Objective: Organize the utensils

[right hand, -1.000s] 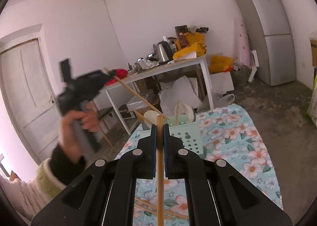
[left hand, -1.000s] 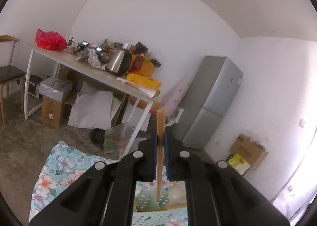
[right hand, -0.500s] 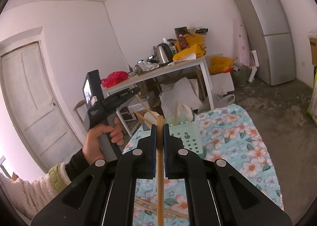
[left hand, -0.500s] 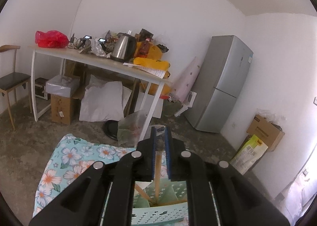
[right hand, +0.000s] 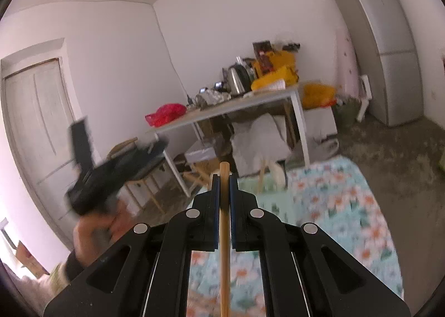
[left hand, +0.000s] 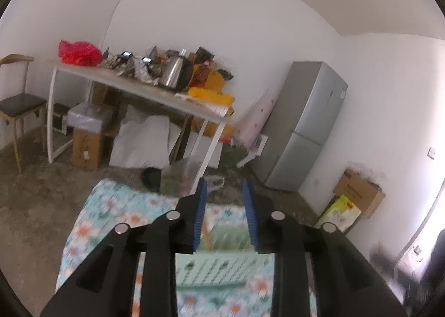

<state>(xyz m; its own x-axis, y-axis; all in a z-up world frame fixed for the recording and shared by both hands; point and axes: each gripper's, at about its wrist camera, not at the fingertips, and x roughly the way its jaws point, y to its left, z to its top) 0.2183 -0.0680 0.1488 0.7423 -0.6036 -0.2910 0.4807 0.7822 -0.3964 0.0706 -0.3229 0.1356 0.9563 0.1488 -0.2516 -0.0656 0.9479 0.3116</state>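
Observation:
My left gripper is open and empty, held above a pale green utensil basket that stands on the floral cloth. A wooden chopstick leans inside the basket. My right gripper is shut on a wooden chopstick that runs along its fingers. In the right wrist view the basket is blurred behind the fingers, with a chopstick and a white spoon standing in it. The left gripper shows there too, blurred, at the left.
A cluttered white table with a kettle and red bag stands behind, boxes beneath it. A grey fridge is at the right, a chair at the left, a door in the right wrist view.
My left gripper has opened and let go of its chopstick, which now stands in the basket, and has lifted away. My right gripper still holds its chopstick and has moved closer to the basket.

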